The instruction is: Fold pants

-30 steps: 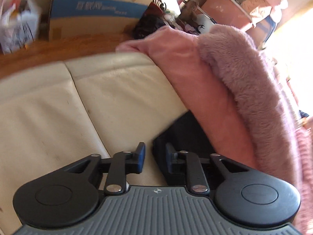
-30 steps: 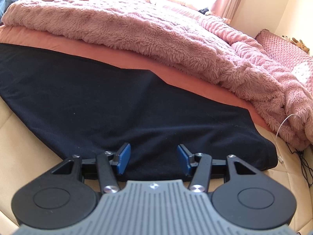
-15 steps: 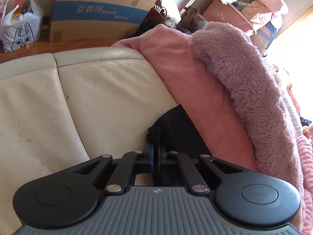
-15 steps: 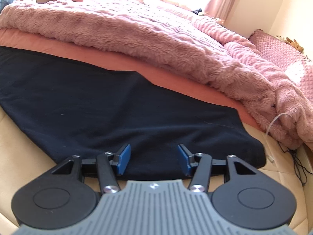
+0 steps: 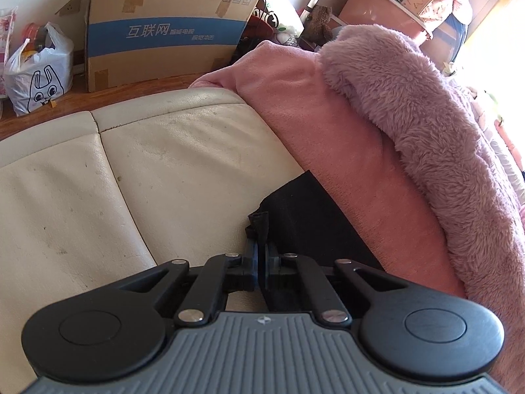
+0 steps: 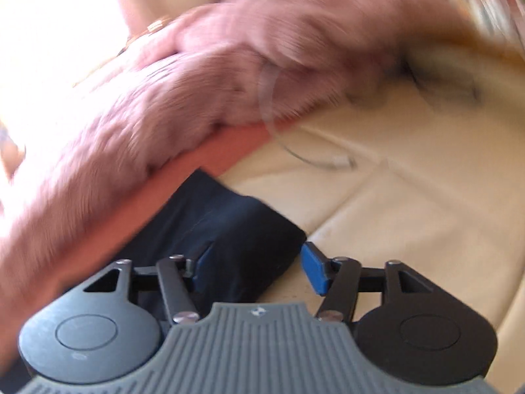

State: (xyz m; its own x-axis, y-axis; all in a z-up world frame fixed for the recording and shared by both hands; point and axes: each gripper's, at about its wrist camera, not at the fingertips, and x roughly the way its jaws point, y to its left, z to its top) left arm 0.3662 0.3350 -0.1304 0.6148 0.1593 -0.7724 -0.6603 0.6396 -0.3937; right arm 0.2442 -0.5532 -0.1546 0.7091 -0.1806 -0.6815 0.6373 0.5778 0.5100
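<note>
The black pants (image 5: 305, 216) lie on a cream leather cushion (image 5: 183, 170), partly under a pink blanket. My left gripper (image 5: 261, 262) is shut on a corner of the pants, a pinch of black cloth sticking up between the blue pads. In the blurred right wrist view the other end of the pants (image 6: 236, 229) lies between the fingers of my right gripper (image 6: 256, 266), which is open, its jaws on either side of the cloth's corner.
A fluffy pink blanket (image 5: 426, 124) over a salmon sheet (image 5: 328, 124) covers the far side, and shows in the right wrist view (image 6: 164, 98). A cardboard box (image 5: 164, 29) and a plastic bag (image 5: 39, 72) stand on the wooden floor. A cable (image 6: 315, 161) lies on the cushion.
My left gripper closed on the pants corner and holds it. My right gripper swung fast to the right end of the pants, staying open.
</note>
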